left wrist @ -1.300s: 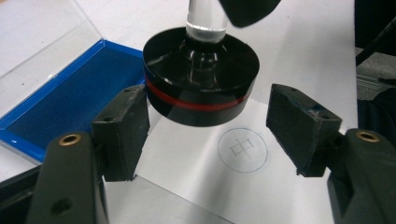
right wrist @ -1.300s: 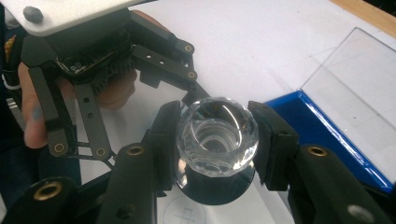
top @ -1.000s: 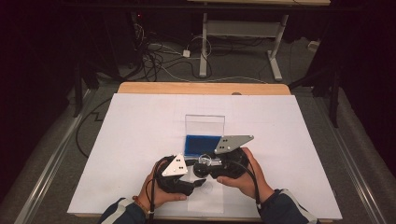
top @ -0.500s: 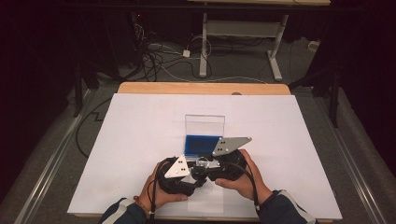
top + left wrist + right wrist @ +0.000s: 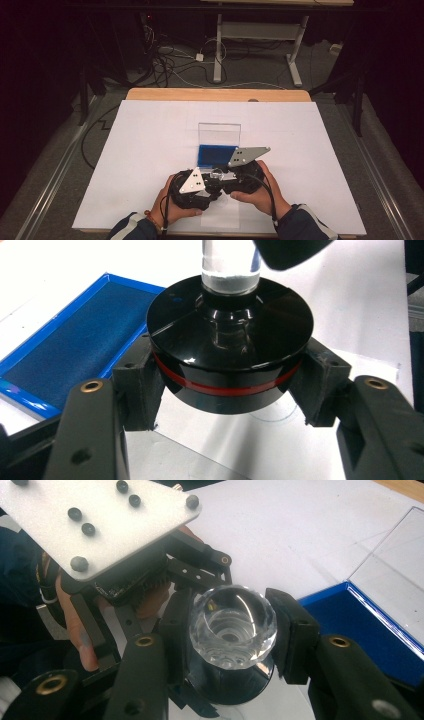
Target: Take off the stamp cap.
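A black round base with a red stripe (image 5: 230, 355) carries a clear faceted crystal (image 5: 232, 627) on a glass stem (image 5: 230, 265). My left gripper (image 5: 230, 390) has just been closing, and its pads (image 5: 137, 385) now press on both sides of the base. My right gripper (image 5: 230, 635) is shut on the crystal, one pad on each side. In the high view the left gripper (image 5: 212, 184) and the right gripper (image 5: 224, 176) meet nose to nose over the piece (image 5: 218, 175), near the table's front edge. The right gripper view shows the left gripper's grey plate (image 5: 100, 520) close above.
An open case with a blue lining (image 5: 217, 155) and an upright clear lid (image 5: 219, 134) stands just beyond the grippers. White paper (image 5: 150, 145) covers the wooden table (image 5: 215, 95). Cables and a desk frame (image 5: 255, 35) lie on the floor behind.
Both hands stay together in front of the case. The left gripper's grey plate has edged slightly toward the right gripper.
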